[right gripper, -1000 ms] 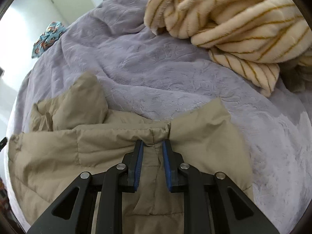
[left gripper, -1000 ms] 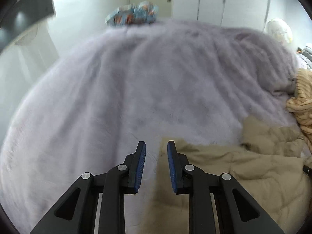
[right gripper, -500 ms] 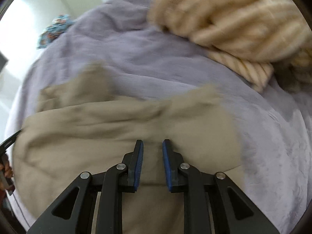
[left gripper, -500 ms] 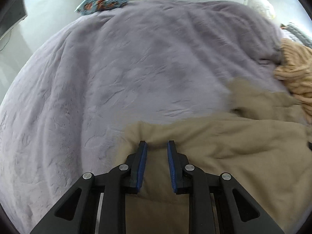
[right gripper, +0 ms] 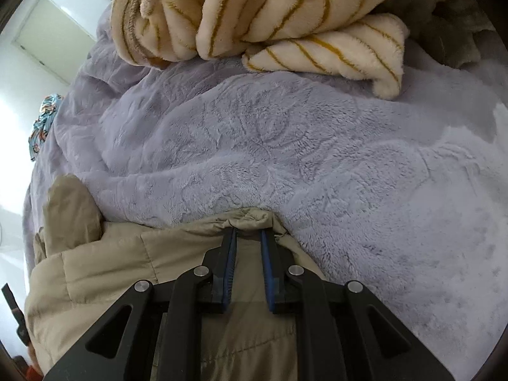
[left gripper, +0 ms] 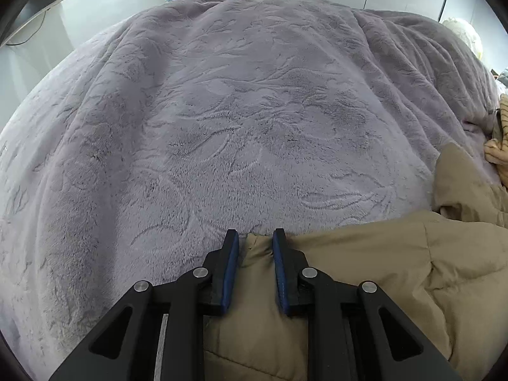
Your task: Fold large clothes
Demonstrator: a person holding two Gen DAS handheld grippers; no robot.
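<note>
Both the left gripper [left gripper: 253, 238] and right gripper [right gripper: 248, 235], jaws narrowly parted around pinched fabric, hold the tan padded jacket [left gripper: 365, 270] at lower frame, likely carrying its edge over for a fold.

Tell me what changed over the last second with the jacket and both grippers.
The left gripper went from beside the tan quilted puffer jacket to straddling its edge. The right gripper stays clamped on bunched fabric; the flap that lay right of it is gone. The striped cream fleece blanket and lavender plush bedspread stayed put.
</note>
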